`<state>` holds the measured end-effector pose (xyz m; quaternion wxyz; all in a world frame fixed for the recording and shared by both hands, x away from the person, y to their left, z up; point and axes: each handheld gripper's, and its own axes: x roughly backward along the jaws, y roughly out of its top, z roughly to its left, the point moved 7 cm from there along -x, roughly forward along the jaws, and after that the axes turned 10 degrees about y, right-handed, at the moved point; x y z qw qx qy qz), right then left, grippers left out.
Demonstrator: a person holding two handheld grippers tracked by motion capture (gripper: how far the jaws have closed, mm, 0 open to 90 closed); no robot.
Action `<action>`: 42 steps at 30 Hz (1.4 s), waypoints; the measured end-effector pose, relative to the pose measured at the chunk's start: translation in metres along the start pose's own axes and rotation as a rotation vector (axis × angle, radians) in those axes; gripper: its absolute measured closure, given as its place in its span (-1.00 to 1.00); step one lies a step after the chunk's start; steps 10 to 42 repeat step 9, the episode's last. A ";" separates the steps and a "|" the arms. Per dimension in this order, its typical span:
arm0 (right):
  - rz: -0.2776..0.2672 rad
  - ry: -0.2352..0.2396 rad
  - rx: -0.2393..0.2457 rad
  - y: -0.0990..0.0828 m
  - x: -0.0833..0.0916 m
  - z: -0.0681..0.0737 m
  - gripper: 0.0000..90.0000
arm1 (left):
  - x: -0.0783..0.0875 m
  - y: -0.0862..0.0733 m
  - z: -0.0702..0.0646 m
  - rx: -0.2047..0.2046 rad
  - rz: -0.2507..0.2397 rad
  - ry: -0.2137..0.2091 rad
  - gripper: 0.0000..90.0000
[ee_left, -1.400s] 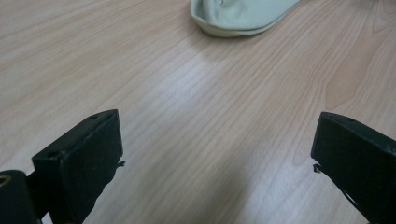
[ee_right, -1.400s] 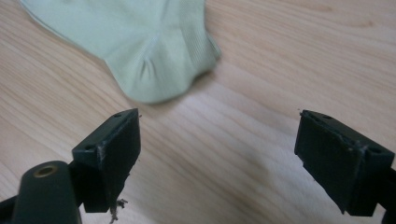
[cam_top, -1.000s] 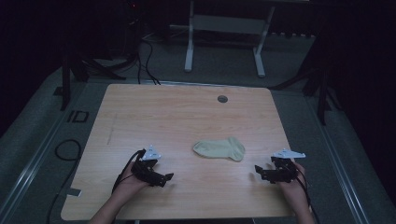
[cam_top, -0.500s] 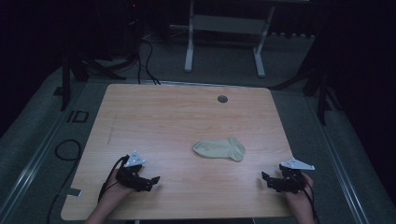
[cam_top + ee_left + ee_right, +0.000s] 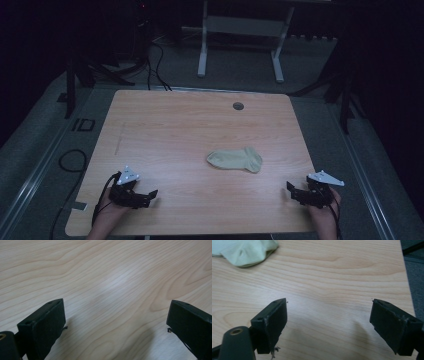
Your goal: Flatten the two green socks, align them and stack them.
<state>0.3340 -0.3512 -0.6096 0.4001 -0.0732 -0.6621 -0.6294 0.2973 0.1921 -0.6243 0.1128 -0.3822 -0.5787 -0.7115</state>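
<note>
Left gripper (image 5: 115,325) released above bare table (image 5: 112,277), right gripper (image 5: 328,322) released, sock (image 5: 244,250) at its view's corner

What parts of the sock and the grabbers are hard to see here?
- Sock in the right gripper view: the top and left edges cut most of it off.
- Sock in the high view: too small and dim to tell its open end.
- Left gripper in its own view: the bottom and right edges cut off its jaws.
</note>
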 end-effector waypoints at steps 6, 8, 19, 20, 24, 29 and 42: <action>-0.015 -0.021 -0.018 0.000 0.001 -0.006 -0.68 | 0.002 0.001 0.014 0.077 -0.030 0.028 -0.95; -0.010 -0.019 -0.015 0.000 0.000 -0.006 -0.68 | 0.002 0.000 0.014 0.072 -0.025 0.028 -0.96; -0.007 -0.018 -0.016 0.000 0.000 -0.006 -0.68 | 0.001 0.000 0.013 0.065 -0.020 0.029 -0.95; -0.007 -0.018 -0.016 0.000 0.000 -0.006 -0.68 | 0.001 0.000 0.013 0.065 -0.020 0.029 -0.95; -0.007 -0.018 -0.016 0.000 0.000 -0.006 -0.68 | 0.001 0.000 0.013 0.065 -0.020 0.029 -0.95; -0.007 -0.018 -0.016 0.000 0.000 -0.006 -0.68 | 0.001 0.000 0.013 0.065 -0.020 0.029 -0.95; -0.007 -0.018 -0.016 0.000 0.000 -0.006 -0.68 | 0.001 0.000 0.013 0.065 -0.020 0.029 -0.95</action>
